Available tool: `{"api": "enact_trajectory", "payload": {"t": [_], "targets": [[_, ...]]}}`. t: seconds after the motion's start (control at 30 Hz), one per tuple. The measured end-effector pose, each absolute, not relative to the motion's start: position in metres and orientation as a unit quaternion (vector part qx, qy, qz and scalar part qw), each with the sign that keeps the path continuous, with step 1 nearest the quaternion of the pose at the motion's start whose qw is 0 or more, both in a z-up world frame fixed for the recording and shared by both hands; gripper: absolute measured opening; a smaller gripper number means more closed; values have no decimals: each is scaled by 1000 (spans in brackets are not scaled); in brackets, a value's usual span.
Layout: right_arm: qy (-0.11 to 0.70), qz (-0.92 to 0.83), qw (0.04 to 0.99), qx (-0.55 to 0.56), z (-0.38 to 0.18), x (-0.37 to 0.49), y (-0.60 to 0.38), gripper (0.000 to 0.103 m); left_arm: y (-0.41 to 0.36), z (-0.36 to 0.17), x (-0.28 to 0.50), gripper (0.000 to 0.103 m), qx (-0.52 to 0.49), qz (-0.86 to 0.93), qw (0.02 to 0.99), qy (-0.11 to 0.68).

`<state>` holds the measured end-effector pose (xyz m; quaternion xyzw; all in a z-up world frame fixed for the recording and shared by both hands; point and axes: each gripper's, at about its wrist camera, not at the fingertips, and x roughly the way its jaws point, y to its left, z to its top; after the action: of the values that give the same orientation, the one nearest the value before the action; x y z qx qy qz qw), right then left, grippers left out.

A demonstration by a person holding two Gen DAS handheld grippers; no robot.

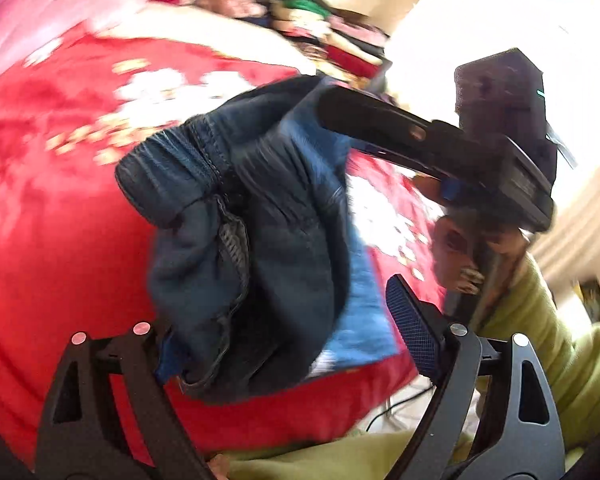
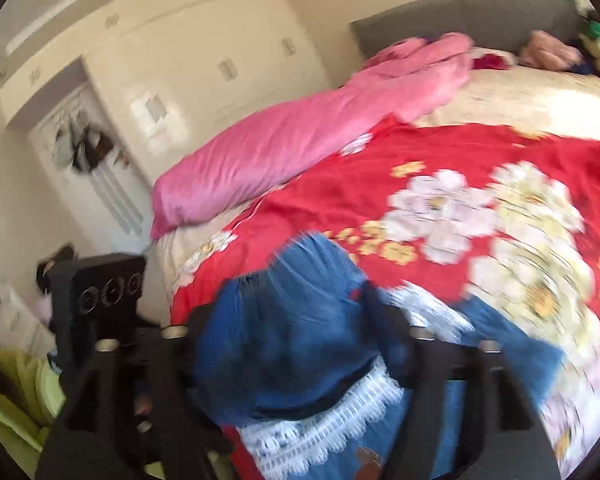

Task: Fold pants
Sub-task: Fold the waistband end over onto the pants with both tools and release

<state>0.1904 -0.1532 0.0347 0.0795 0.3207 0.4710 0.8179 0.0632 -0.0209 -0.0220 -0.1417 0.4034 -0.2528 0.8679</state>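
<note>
Blue denim pants (image 1: 256, 240) with an elastic waistband and white lace trim hang bunched above the red floral bedspread (image 1: 52, 240). In the left wrist view the cloth fills the space between my left gripper's (image 1: 288, 340) fingers; the right finger's pad (image 1: 414, 324) stands apart from the cloth. The other gripper (image 1: 500, 152) reaches into the pants from the right. In the right wrist view the pants (image 2: 300, 340) bulge between my right gripper's (image 2: 300, 344) fingers, which are blurred and mostly hidden by cloth.
A pink quilt (image 2: 300, 136) lies on the bed's far left. Piled clothes (image 1: 332, 36) sit by the grey headboard (image 2: 480, 12). White wardrobes (image 2: 172, 60) and a door stand beyond the bed. The person's green sleeve (image 1: 560, 340) is at lower right.
</note>
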Motion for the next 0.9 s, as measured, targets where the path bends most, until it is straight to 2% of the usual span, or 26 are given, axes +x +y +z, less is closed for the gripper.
{"api": "enact_trajectory", "payload": {"t": [0.07, 0.2, 0.27, 0.4, 0.43, 0.47, 0.5, 0.57, 0.67, 0.8, 0.87, 0.9], "targets": [[332, 432, 833, 96, 26, 187, -176, 77, -46, -24, 59, 79, -111, -280, 862, 407], [374, 356, 847, 124, 2, 180, -206, 81, -78, -40, 53, 79, -64, -304, 849, 427], [399, 330, 844, 143, -10, 179, -215, 87, -87, -50, 51, 80, -51, -304, 844, 439], [430, 304, 839, 140, -27, 178, -213, 89, -88, -57, 50, 82, -27, -290, 848, 443], [444, 293, 837, 129, -32, 180, -209, 88, -88, -57, 49, 82, -29, -289, 848, 443], [456, 290, 833, 117, -37, 181, -204, 59, -90, -57, 49, 82, -29, -287, 849, 443], [459, 297, 831, 105, -38, 181, -196, 44, -92, -57, 48, 82, -30, -285, 849, 444], [436, 309, 841, 88, -29, 175, -187, 38, -90, -56, 51, 82, -27, -274, 853, 443], [410, 336, 843, 93, -16, 171, -183, 37, -85, -54, 53, 82, -24, -260, 859, 441], [440, 280, 852, 51, -32, 180, -180, 38, -81, -55, 57, 82, -34, -254, 859, 443], [445, 272, 851, 54, -37, 180, -183, 47, -80, -56, 56, 82, -33, -254, 859, 444], [442, 273, 853, 55, -36, 178, -184, 47, -80, -56, 55, 82, -32, -254, 859, 444]]}}
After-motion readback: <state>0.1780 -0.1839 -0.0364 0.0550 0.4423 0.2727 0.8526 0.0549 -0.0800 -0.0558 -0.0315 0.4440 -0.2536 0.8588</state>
